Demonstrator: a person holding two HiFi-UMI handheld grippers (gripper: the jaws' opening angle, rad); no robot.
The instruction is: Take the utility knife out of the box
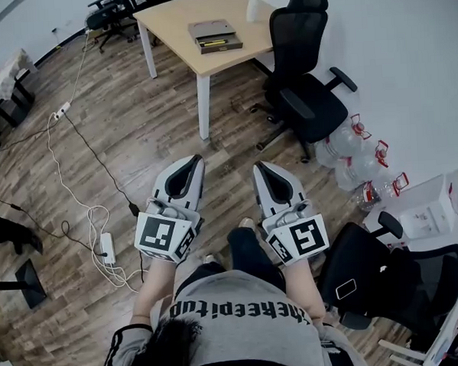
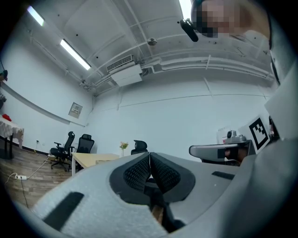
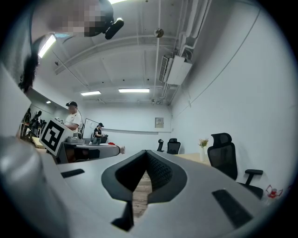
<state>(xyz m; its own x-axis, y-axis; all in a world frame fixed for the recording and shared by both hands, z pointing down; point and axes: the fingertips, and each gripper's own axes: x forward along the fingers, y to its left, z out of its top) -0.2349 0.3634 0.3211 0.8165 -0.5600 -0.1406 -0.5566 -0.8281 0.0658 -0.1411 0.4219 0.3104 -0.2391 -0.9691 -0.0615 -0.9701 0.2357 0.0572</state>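
Observation:
An open flat box (image 1: 214, 36) lies on the light wooden table (image 1: 176, 19) far ahead of me; a thin yellow item (image 1: 214, 43) shows inside it, too small to tell as the knife. Both grippers are held at waist height over the floor, pointing toward the table and well short of it. My left gripper (image 1: 194, 160) has its jaws together with nothing between them, its ribbed pads (image 2: 139, 171) meeting. My right gripper (image 1: 257, 168) is also closed at the tips (image 3: 146, 153) and holds nothing.
A black office chair (image 1: 308, 82) stands at the table's right corner, with large water bottles (image 1: 356, 158) against the wall. A white cable and power strip (image 1: 107, 247) trail over the wood floor on the left. Another black chair (image 1: 387, 273) is close at my right. People stand at a distant bench (image 3: 74, 122).

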